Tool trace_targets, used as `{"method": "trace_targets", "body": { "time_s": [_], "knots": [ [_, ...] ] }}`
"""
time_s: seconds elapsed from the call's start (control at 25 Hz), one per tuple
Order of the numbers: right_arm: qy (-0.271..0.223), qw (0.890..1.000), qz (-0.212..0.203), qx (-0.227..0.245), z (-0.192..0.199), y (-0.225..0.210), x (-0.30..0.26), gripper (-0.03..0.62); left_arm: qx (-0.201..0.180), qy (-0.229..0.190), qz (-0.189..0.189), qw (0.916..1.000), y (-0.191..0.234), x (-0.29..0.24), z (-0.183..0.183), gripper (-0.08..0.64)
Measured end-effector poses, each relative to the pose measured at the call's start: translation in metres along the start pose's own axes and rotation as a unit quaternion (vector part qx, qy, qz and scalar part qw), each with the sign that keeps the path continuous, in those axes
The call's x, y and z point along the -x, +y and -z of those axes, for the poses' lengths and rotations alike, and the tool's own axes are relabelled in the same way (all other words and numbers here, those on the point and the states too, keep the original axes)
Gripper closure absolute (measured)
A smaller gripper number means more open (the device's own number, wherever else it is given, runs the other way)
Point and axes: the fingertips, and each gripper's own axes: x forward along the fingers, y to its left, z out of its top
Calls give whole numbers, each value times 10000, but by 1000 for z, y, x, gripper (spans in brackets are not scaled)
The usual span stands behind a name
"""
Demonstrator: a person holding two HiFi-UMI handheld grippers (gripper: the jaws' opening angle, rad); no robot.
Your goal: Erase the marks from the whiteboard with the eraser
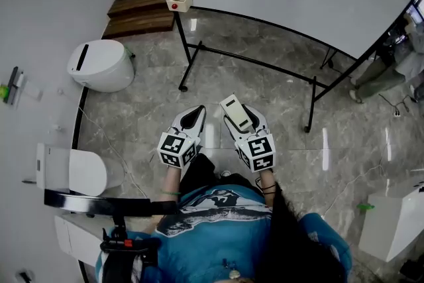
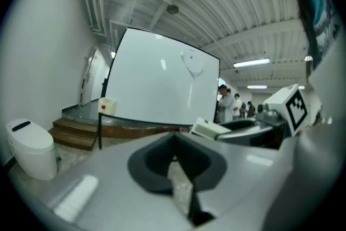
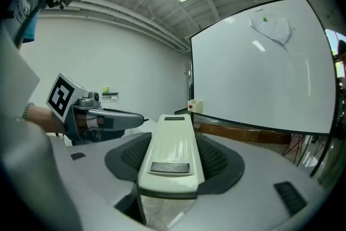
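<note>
Whiteboard (image 3: 254, 73) is the big thing, standing on its frame out in front of both claws and well apart from them, so nothing's touching it yet. The right claw (image 1: 244, 121) is clamped on the eraser (image 3: 169, 154), jaws squeezing its two long sides, with the front end poking out past the tips toward the board. The left claw (image 1: 192, 117) sits just beside it with its jaws closed together and nothing in them. The eraser looks like a light, stiff, cream plastic block, so weight shouldn't be an issue. That shell looks smooth though, so I'd guess it can twist or slide in the jaws once you press and scrub. Holding it across the long sides near the middle, like it is now, seems the best bet. I can't see the wiping face from here, so no idea which way it points. The marks (image 3: 273, 27) are a faint loopy outline with a tiny green dot, up high and off to the right of the right claw, far ahead.
</note>
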Motion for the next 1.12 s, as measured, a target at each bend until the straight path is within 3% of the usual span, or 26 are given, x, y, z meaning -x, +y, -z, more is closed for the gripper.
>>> {"method": "trace_targets", "body": {
  "time_s": [0.36, 0.64, 1.12],
  "knots": [
    [186, 9995, -236, -80, 6, -5, -42, 329, -8, 118, -120, 9999, 30, -24, 3, 560],
    [362, 9993, 100, 3, -4, -46, -105, 328, 69, 72, 59, 9999, 89, -81, -4, 560],
    [222, 9979, 590, -154, -87, -114, -294, 329, -217, 47, 464, 9987, 264, -193, -75, 560]
  ]
}}
